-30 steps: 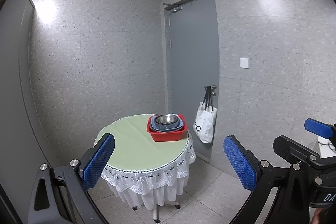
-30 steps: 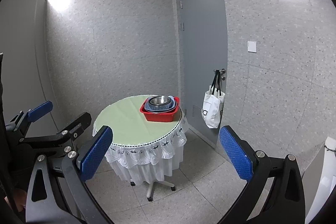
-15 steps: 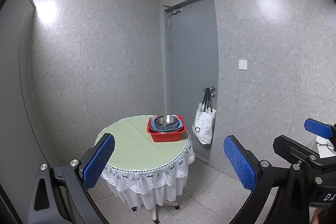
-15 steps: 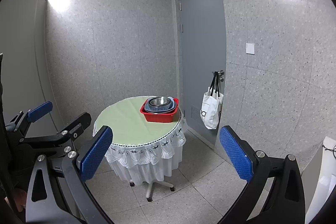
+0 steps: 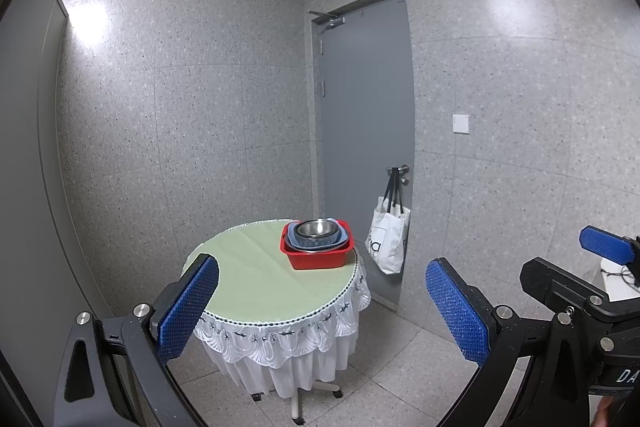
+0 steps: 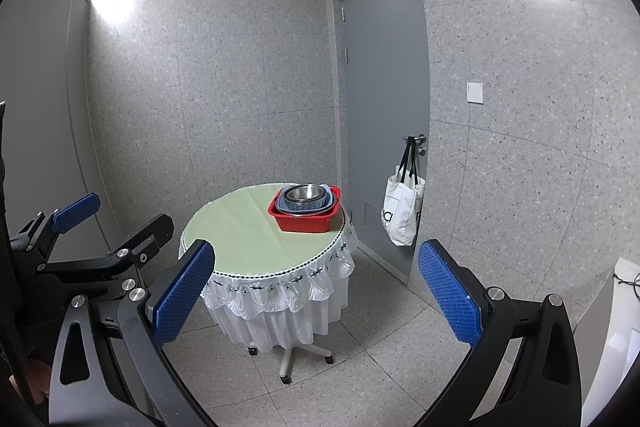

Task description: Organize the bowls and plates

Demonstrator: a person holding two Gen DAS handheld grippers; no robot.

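Standing far from the tabletop, both the left gripper and right gripper are wide open and empty, so next comes getting close to the red tub of bowls.

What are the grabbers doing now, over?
Left gripper open, empty. Right gripper open, empty. Bowls stacked in red tub on table. Nothing blocking.

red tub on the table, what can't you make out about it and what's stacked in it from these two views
- Dishes under the steel bowl: both views, nested inside the red tub, only rims show; count and kind unclear.
- Tub's far side: both views, hidden by its own walls.
- Table base: both views, mostly behind the white skirt.
- Tote bag print: both views, too small and partly turned away.
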